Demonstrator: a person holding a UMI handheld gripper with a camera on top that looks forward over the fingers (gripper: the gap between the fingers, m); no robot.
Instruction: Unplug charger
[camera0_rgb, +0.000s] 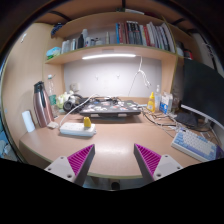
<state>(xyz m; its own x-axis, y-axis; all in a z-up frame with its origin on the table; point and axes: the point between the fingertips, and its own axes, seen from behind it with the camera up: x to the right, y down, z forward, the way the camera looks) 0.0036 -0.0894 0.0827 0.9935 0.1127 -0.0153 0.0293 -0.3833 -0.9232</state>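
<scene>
Charger (87, 122) plugged into white strip (76, 128) on desk (110, 150) — well beyond gripper (115, 160), wide open, holding nothing.

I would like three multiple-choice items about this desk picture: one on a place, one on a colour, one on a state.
1. Where is the white power strip?
A. on the desk, beyond the fingers
B. on the bookshelf
C. between the fingers

2. What colour is the small object on the power strip?
A. blue
B. yellow
C. red

3. How do the fingers of the gripper stand?
A. shut on the charger
B. shut on a bottle
C. open, holding nothing

Key: 1 A, the strip lies on the wooden desk ahead of the fingers. 2 B, the object on it shows yellow. 3 C, a wide gap of bare desk shows between the two pink pads.
</scene>
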